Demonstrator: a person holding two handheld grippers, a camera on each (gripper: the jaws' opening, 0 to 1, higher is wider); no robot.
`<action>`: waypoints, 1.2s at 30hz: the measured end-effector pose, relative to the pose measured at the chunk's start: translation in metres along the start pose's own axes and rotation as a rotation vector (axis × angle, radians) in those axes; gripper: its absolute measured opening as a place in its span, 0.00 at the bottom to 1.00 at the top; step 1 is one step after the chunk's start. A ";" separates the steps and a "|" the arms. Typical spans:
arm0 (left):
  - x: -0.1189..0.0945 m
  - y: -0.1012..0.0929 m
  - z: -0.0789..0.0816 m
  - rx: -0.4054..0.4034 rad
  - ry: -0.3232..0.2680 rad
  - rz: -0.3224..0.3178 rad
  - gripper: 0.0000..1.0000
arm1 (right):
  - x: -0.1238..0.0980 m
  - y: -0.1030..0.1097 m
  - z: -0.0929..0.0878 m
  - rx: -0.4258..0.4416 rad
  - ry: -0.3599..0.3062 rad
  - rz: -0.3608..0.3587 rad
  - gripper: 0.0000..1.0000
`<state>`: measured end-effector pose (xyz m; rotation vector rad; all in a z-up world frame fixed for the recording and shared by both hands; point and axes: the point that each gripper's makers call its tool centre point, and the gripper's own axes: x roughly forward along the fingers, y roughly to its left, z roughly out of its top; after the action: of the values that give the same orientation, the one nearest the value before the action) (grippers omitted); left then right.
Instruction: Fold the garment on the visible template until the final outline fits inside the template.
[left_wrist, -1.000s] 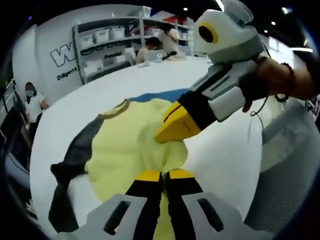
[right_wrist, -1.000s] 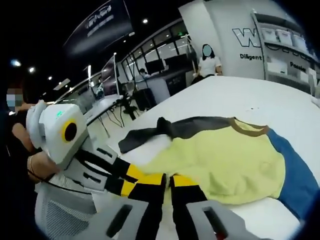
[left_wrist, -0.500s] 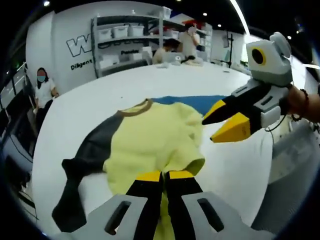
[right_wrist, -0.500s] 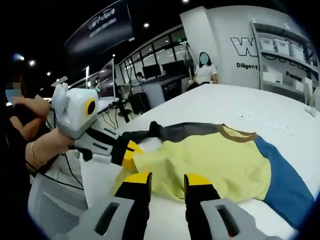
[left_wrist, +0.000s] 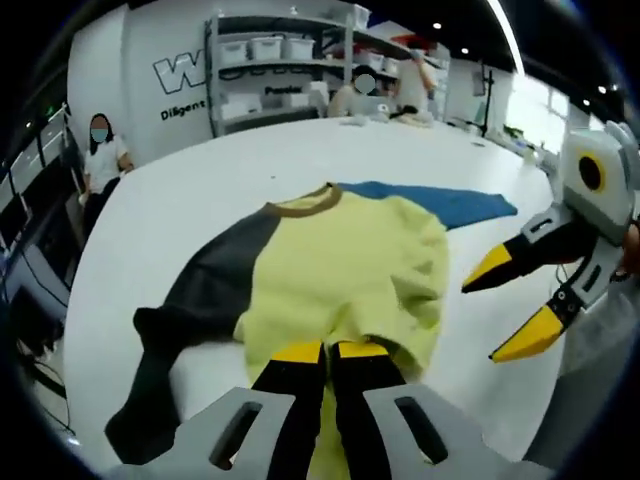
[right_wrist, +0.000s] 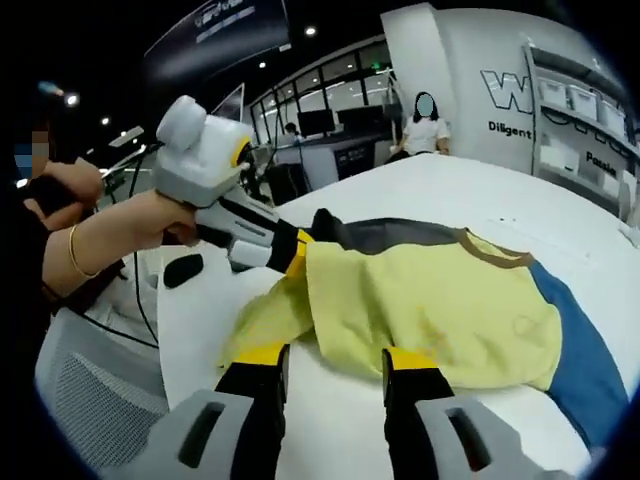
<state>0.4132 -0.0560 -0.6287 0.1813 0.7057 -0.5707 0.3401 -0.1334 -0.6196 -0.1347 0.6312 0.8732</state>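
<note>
White table (left_wrist: 200, 190) carries the yellow garment (left_wrist: 340, 270). Left gripper (left_wrist: 318, 352), jaws closed, pinches its hem; right gripper (right_wrist: 332, 362) hangs spread, holding nothing.

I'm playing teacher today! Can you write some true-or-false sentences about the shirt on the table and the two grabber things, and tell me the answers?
1. The sweatshirt has a yellow body. True.
2. Both sleeves are blue. False: one sleeve is blue, the other sleeve is dark grey.
3. The left gripper has its fingers shut on the sweatshirt's yellow hem. True.
4. The right gripper is pinching the sweatshirt. False: its fingers are spread open, with nothing between them.
5. The sweatshirt lies on a white table. True.
6. The collar is bright red. False: it is brownish tan.
</note>
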 end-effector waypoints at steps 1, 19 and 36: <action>0.001 0.001 -0.001 -0.006 0.002 0.003 0.02 | 0.004 0.000 -0.005 -0.021 0.015 0.000 0.33; 0.023 0.015 -0.019 -0.042 0.070 0.037 0.02 | 0.028 -0.030 -0.035 -0.167 0.082 -0.108 0.22; 0.020 0.014 -0.023 -0.012 0.091 0.038 0.02 | 0.014 -0.032 -0.031 -0.174 0.077 -0.060 0.00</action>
<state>0.4206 -0.0451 -0.6596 0.2104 0.7925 -0.5248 0.3561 -0.1558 -0.6569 -0.3440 0.6197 0.8673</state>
